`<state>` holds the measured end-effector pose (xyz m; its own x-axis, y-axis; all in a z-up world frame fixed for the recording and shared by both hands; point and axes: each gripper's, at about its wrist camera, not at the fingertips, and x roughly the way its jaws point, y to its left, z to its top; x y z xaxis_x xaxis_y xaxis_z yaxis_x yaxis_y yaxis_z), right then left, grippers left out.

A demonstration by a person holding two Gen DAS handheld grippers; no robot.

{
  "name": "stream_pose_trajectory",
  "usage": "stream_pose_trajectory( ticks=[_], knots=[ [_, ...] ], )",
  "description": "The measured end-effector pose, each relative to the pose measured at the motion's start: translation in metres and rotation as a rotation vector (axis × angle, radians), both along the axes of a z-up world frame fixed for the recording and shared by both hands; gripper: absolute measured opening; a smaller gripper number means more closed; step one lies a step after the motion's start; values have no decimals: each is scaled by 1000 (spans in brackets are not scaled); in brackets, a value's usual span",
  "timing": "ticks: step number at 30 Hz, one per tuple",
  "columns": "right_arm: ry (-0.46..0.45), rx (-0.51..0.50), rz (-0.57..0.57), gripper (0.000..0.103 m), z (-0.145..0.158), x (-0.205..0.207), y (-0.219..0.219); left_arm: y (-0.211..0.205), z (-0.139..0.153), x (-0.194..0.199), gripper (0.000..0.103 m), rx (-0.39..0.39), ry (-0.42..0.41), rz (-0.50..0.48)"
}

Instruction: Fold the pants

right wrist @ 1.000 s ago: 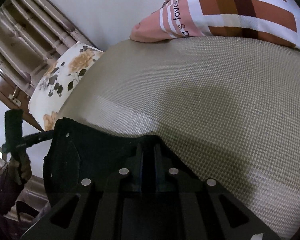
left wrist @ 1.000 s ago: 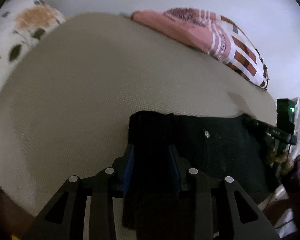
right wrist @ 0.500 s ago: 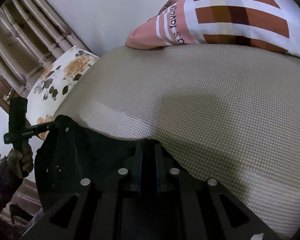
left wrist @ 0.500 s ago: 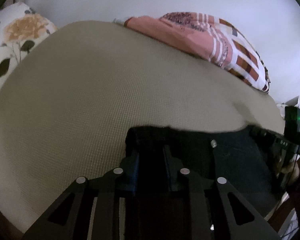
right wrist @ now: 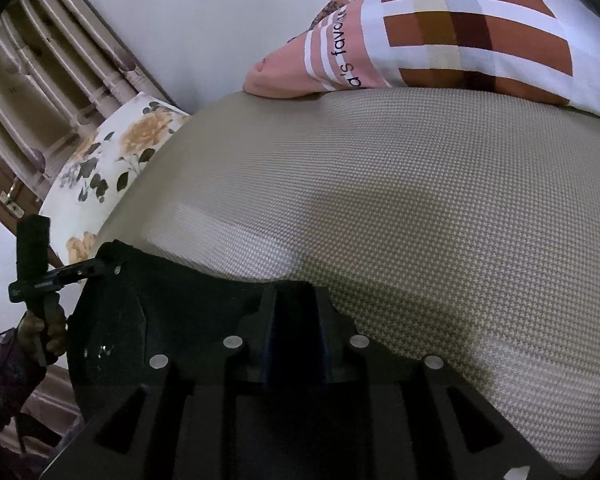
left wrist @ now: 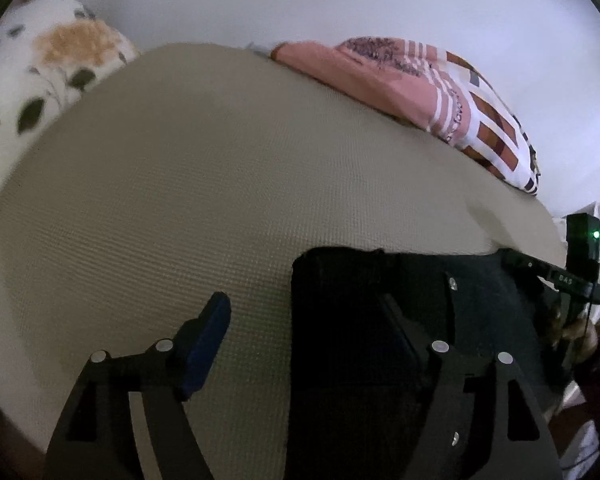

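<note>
Black pants (left wrist: 480,312) lie folded on a beige woven mattress (left wrist: 180,200), near its front edge. My left gripper (left wrist: 304,308) is open and its jaws are opening. One blue-padded finger (left wrist: 216,320) is over bare mattress and the other is over the cloth. The pants' left edge runs between them, untouched by the pads. In the right wrist view, my right gripper (right wrist: 298,300) pinches the far edge of the pants (right wrist: 180,312) in a narrow gap, and its jaws are starting to open. A hand (right wrist: 44,328) holds the left gripper's handle at the left.
A pink plaid pillow (left wrist: 440,88) and a white floral pillow (left wrist: 40,72) lie along the back of the mattress, against a white wall. A wooden headboard (right wrist: 40,80) stands behind the floral pillow (right wrist: 108,160). Bare mattress (right wrist: 420,220) stretches beyond the pants.
The left gripper's jaws have spread wide and let go of the pants' edge; one finger now stands over bare mattress. The right gripper's gap has widened slightly.
</note>
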<state>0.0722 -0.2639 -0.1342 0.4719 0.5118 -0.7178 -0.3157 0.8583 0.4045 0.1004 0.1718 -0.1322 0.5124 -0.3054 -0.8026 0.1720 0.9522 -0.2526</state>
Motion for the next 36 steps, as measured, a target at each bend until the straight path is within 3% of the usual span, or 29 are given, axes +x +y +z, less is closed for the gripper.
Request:
stream_pose_trajectory(
  ticks=[1,4,6,8,9,11,13,16,18,25,27,28,29,31,36],
  knots=[
    [-1,-3,-1,15,0,-1,0,-1,7,-4,75,31,-27,11],
    [-3,-12,-5,16,0,-1,1,0,21,-13,89,162,-90,51],
    [-4,-14,-5,16,0,0,2,9,26,-16,89,174,-105,94],
    [-6,-15,-6,16,1,-1,2,19,32,-21,89,38,-81,88],
    [-6,-15,-7,16,1,-1,3,21,32,-27,89,-68,-49,51],
    [-7,-15,-10,16,1,-1,2,20,33,-42,89,-94,-24,53],
    [-6,-12,-11,16,1,-1,2,27,26,-66,89,-107,37,114],
    [-4,-3,-9,17,0,-1,1,49,-1,-101,89,-315,236,182],
    [0,6,-10,17,0,-1,-1,54,-14,-114,89,-392,311,209],
    [-6,-2,-14,18,0,-1,-2,38,-44,-104,88,-598,428,218],
    [-5,0,-15,18,0,-1,-4,34,-36,-101,80,-613,380,220],
    [-4,3,-14,18,0,-1,-4,31,-29,-100,54,-577,356,210],
    [-3,3,-14,18,1,-2,-2,23,-20,-99,23,-474,334,202],
    [-1,8,-14,18,1,-2,-2,18,-13,-97,19,-418,319,199],
    [-13,4,-29,19,3,-3,-3,8,1,-86,17,-383,270,195]
  ],
)
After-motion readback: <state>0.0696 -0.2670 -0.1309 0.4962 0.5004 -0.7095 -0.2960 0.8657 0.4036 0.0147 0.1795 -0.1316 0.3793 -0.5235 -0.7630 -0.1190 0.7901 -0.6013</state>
